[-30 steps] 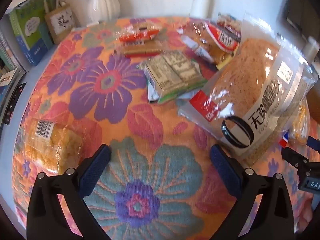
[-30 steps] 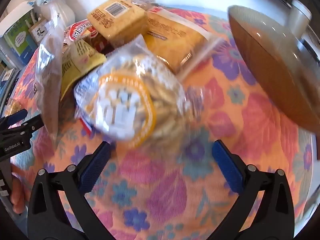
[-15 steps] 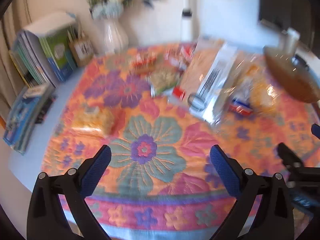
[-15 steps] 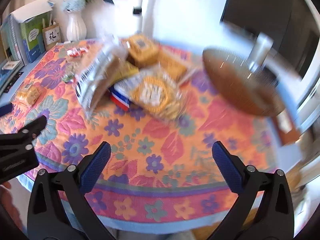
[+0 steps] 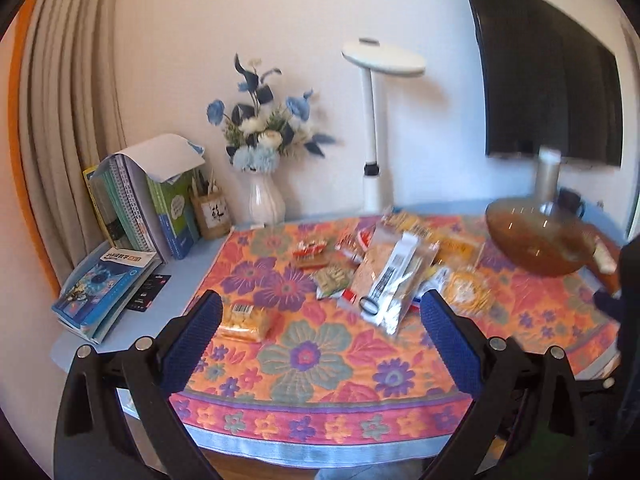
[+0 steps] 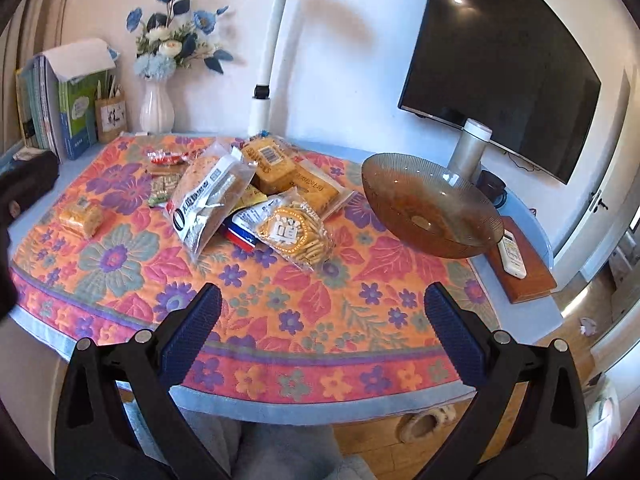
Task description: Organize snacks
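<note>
Several snack packs lie piled on a floral tablecloth. A clear bag of sliced toast leans on the pile; it also shows in the left wrist view. A round pack of biscuit sticks lies in front of yellow cake packs. A small yellow pack lies apart at the left. A brown glass bowl stands at the right. My left gripper and right gripper are both open and empty, held back off the table's near edge.
Books, a pen holder and a white flower vase stand at the back left. A white lamp post rises behind the snacks. A steel flask, a remote on a wooden block and a wall TV are at the right.
Both grippers have pulled back and up from close over the snacks to beyond the table's near edge. Both stayed open and empty.
</note>
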Demonstrator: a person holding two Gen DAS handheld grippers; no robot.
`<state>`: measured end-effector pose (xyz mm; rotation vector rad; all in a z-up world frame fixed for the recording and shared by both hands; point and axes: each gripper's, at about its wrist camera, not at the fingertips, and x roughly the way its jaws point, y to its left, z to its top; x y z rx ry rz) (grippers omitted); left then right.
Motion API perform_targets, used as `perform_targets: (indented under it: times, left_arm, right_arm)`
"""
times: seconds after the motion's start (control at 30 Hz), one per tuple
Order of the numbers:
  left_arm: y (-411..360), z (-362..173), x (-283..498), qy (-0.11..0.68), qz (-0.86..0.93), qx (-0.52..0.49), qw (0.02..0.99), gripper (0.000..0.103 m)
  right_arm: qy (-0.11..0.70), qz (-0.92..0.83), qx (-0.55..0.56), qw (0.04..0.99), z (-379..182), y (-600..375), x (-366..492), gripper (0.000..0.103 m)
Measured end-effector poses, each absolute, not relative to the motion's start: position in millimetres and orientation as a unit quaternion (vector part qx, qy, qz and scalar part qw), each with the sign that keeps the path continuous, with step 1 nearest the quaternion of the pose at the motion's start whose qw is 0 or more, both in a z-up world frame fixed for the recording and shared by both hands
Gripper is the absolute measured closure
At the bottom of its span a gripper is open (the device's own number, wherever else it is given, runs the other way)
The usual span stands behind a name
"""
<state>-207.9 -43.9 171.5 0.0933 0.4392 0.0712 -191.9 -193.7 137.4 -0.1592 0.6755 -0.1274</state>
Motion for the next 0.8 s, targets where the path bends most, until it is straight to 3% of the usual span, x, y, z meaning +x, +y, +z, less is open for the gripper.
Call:
perform_targets:
  times: [0.13,0.8]
  left_arm:
    - [-44.6,174.7,-211.5,0.207,0.046,0.054,0.976,0.005]
    - [-39.7,119.1,-168.6,0.307,0.019,0.037,0.951,0.005]
  right_arm:
    - [0.319,-0.074,-0.071,0.942,141.5,-196.9,-198.4,0.003]
    - [0.360,-0.049,-0.055,0.930,108.4,-190.3,-170.8,0.003]
